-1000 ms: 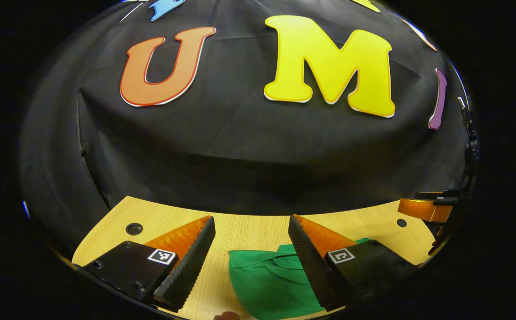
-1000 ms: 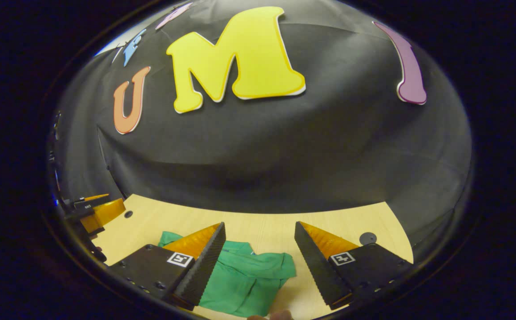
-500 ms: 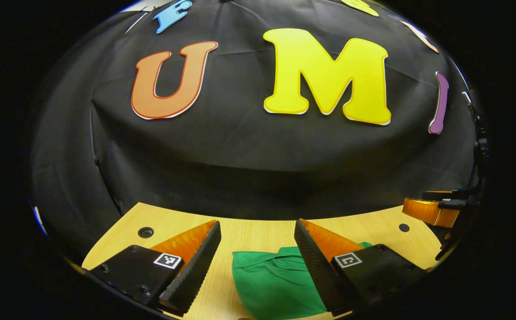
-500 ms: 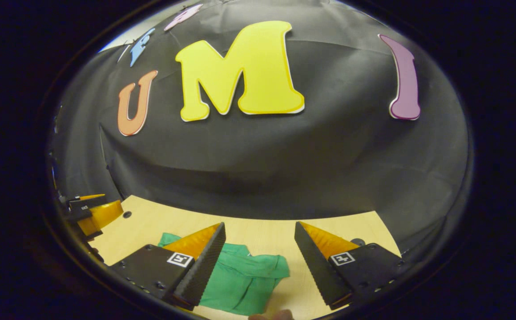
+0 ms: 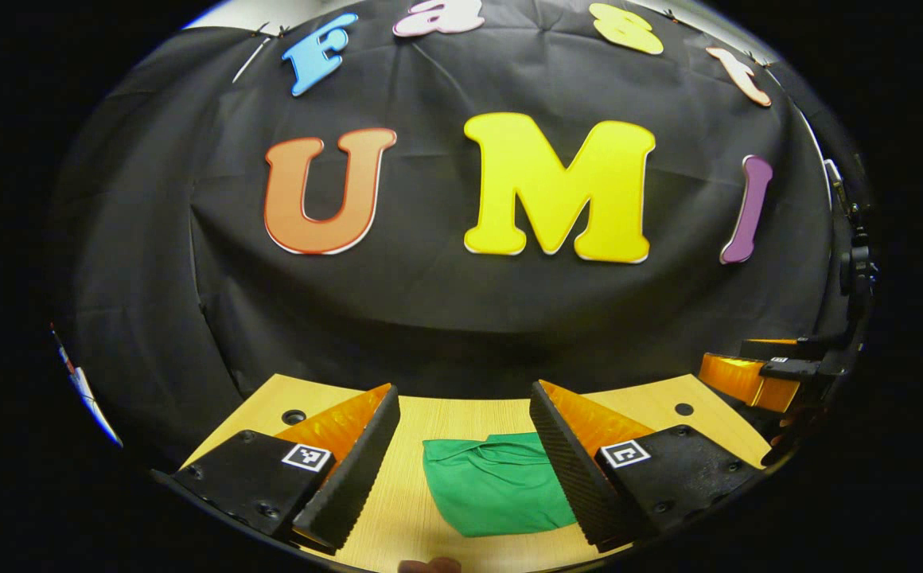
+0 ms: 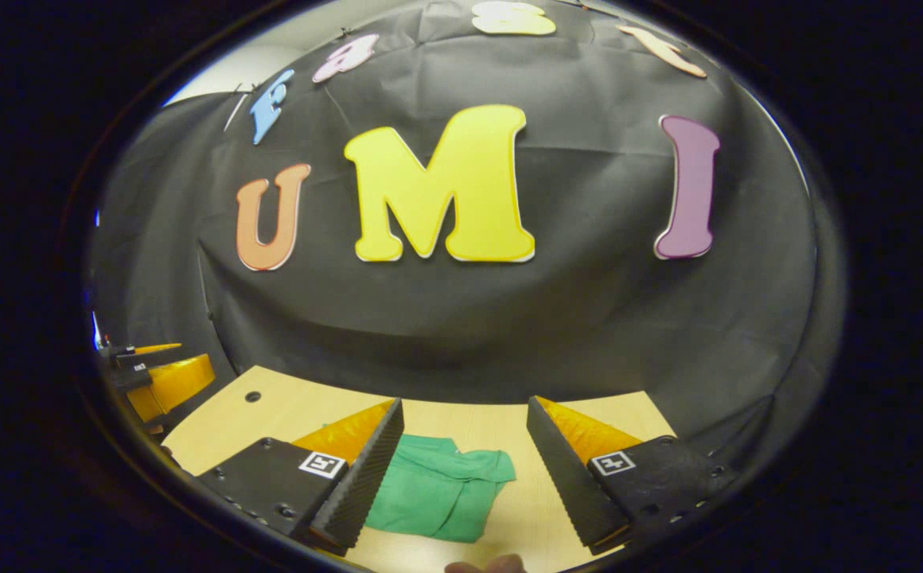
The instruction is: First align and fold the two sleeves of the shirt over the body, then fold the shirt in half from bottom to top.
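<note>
A green shirt (image 5: 493, 489) lies folded into a compact bundle on the wooden table (image 5: 461, 414). In the left gripper view my left gripper (image 5: 465, 469) is open above it, the bundle showing between its fingers toward the right one. In the right gripper view the same shirt (image 6: 434, 493) lies between the spread fingers of my right gripper (image 6: 461, 469), partly behind the left finger. Neither gripper touches the cloth. The right gripper (image 5: 756, 374) also shows at the far right edge of the left gripper view, and the left gripper (image 6: 163, 378) at the far left of the right gripper view.
The black cloth wall rises right behind the table's far edge (image 6: 461, 398). Small round holes (image 5: 294, 416) (image 5: 683, 409) mark the tabletop near its back corners. A fingertip (image 5: 430, 566) peeks in at the bottom of each view.
Both grippers have drawn back and tilted up: the shirt looks smaller and farther off, and more of the wall shows. The shirt has not moved.
</note>
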The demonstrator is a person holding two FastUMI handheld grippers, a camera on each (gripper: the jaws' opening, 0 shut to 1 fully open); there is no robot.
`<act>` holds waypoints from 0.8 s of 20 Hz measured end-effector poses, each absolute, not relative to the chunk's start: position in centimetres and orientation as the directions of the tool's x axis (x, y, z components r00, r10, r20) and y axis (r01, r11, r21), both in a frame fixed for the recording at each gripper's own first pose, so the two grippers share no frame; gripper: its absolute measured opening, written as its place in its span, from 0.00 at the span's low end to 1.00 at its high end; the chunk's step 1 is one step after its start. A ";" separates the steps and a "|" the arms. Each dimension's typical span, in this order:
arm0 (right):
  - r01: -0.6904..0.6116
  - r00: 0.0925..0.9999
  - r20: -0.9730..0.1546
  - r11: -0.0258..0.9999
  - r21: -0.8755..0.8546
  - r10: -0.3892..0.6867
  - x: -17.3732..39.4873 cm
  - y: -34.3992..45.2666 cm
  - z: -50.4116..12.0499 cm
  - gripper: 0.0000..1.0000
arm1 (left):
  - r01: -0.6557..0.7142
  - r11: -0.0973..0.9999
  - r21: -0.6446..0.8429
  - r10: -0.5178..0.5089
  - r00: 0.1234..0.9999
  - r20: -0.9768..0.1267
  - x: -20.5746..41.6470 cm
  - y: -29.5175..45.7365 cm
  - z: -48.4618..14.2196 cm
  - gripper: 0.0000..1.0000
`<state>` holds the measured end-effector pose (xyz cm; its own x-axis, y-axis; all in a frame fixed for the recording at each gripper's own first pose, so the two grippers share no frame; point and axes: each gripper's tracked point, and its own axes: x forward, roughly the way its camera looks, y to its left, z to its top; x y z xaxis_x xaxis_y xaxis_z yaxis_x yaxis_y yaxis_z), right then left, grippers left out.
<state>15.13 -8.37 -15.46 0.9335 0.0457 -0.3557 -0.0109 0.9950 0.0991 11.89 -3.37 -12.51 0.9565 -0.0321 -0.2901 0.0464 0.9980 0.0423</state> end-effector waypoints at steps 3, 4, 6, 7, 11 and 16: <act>-0.016 0.952 -0.303 0.998 0.055 0.032 9.4 -7.1 -12.0 0.96 | 0.029 0.998 0.054 -0.015 0.970 -0.244 6.7 -2.5 -8.5 1.00; -0.017 0.958 -0.285 0.998 0.053 0.032 7.4 -6.5 -10.8 1.00 | 0.020 0.998 0.059 -0.006 0.974 -0.228 4.9 -2.3 -7.3 1.00; -0.006 0.967 -0.254 0.998 0.055 0.020 3.4 -5.7 -8.7 0.95 | -0.016 0.997 0.079 0.032 0.977 -0.212 0.9 -1.1 -5.5 1.00; 0.006 0.973 -0.232 0.999 0.051 0.006 1.3 -5.5 -7.6 0.99 | -0.023 0.997 0.075 0.038 0.978 -0.206 -1.2 -0.9 -4.8 1.00; 0.046 0.978 -0.204 0.997 0.063 -0.033 -6.2 -4.0 -5.3 0.96 | -0.020 0.999 0.026 0.025 0.984 -0.175 -7.0 -0.8 -2.6 1.00; 0.045 0.977 -0.210 0.997 0.067 -0.030 -11.5 -1.0 -4.3 0.95 | -0.010 1.000 0.026 0.014 0.987 -0.163 -11.2 0.7 -0.9 1.00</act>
